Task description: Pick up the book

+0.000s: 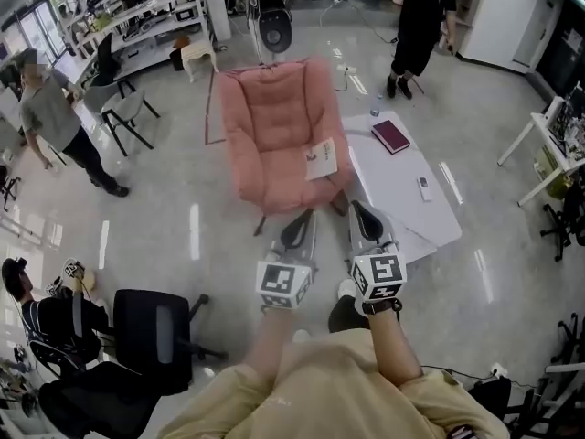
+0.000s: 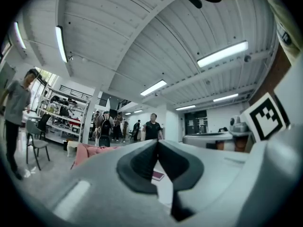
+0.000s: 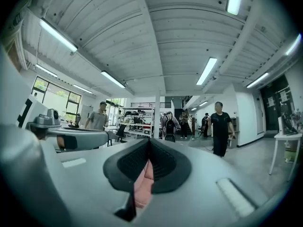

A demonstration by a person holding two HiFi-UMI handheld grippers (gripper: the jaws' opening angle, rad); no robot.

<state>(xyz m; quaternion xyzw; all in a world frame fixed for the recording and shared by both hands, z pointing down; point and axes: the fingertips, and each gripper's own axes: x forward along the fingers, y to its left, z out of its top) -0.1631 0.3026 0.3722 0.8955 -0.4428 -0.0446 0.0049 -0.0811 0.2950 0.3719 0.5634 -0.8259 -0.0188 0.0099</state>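
Observation:
A maroon book (image 1: 391, 135) lies on the far end of a white table (image 1: 411, 213) at the right. The left gripper view catches the book (image 2: 157, 176) through the slot under the jaws. A white booklet (image 1: 322, 158) rests on the right arm of a pink chair (image 1: 274, 131). My left gripper (image 1: 306, 216) and right gripper (image 1: 356, 207) are held side by side and level near my body, well short of both. Each is shut, tips touching, with nothing held. The left gripper (image 2: 157, 141) faces the table, the right gripper (image 3: 149, 140) the pink chair (image 3: 142, 183).
A small remote (image 1: 424, 188) and a bottle (image 1: 374, 113) are on the table. A person in black (image 1: 419, 16) stands at the back, a person in grey (image 1: 55, 122) at the left. A black office chair (image 1: 155, 332) is at the lower left.

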